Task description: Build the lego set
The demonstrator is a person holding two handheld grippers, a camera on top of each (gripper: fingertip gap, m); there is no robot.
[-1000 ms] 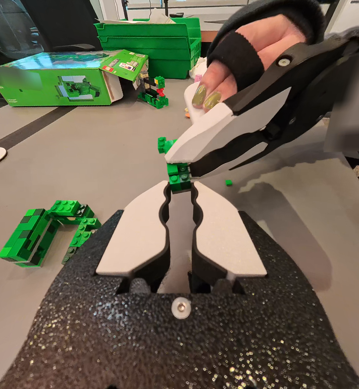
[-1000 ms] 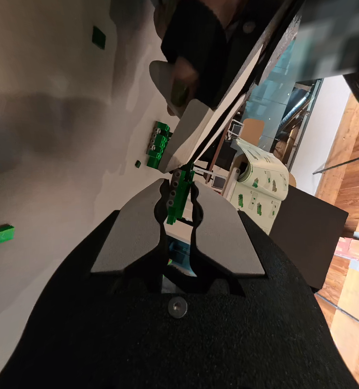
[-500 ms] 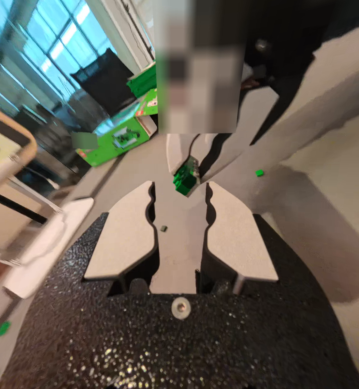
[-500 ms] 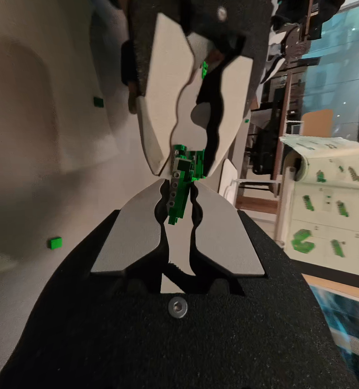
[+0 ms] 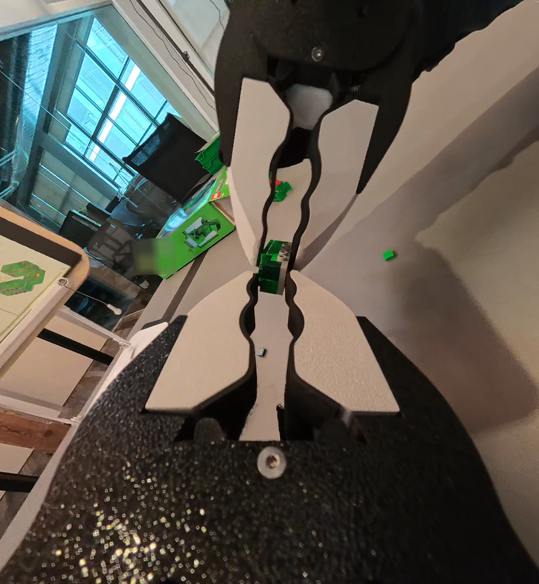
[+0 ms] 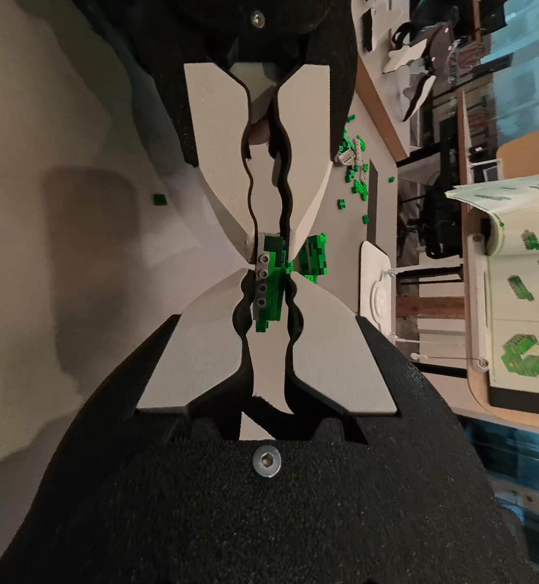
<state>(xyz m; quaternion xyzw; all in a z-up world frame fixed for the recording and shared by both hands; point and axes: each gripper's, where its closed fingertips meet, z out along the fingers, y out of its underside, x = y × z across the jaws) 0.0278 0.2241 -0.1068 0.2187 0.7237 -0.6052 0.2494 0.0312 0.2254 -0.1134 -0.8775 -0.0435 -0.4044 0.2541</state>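
At nine o'clock an open paper instruction booklet [image 5: 12, 284] leans on its stand. Centre, above the grey table [image 5: 451, 316], the left tool [image 5: 272, 279] and right tool [image 6: 269, 278] meet tip to tip, both clenched on one small green-and-grey brick assembly [image 5: 273, 271]. At three o'clock lies a single loose green brick [image 5: 388, 255].

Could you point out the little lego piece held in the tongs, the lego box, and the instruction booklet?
lego assembly [image 6: 269, 284], right wrist view, green side.
lego box [image 5: 198, 235], left wrist view, front face.
instruction booklet [image 6: 527, 303], right wrist view, open page.
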